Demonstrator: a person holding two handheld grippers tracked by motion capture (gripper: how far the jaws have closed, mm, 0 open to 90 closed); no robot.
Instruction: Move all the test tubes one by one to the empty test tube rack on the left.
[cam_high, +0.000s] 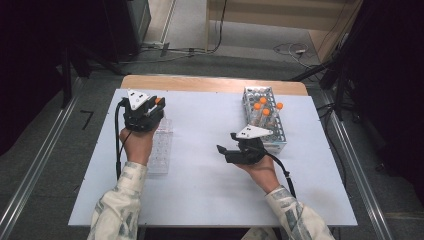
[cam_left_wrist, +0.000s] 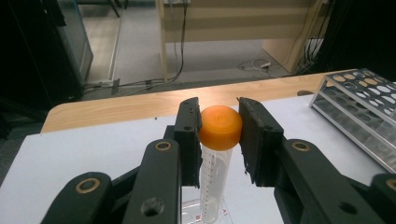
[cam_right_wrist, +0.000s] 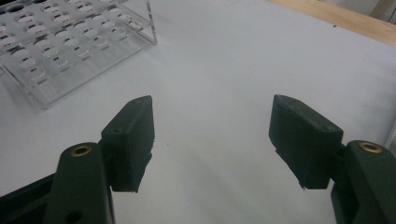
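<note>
My left gripper (cam_left_wrist: 219, 119) is shut on the orange cap of a clear plastic tube (cam_left_wrist: 215, 172), which hangs upright between the jaws. In the high view this gripper (cam_high: 159, 104) sits over the far end of a clear acrylic rack (cam_high: 161, 150) at the table's left. A metal rack (cam_high: 265, 120) at the right holds several orange-capped tubes (cam_high: 263, 106). My right gripper (cam_high: 226, 142) hovers just in front of that metal rack, pointing left. Its jaws (cam_right_wrist: 212, 126) stand open with nothing between them, and the clear rack (cam_right_wrist: 70, 51) lies ahead of them.
A white sheet (cam_high: 210, 165) covers the table, with a wooden strip (cam_high: 210, 84) bare along the far edge. The metal rack (cam_left_wrist: 359, 100) stands to the right of the held tube. Cables lie on the floor beyond the table.
</note>
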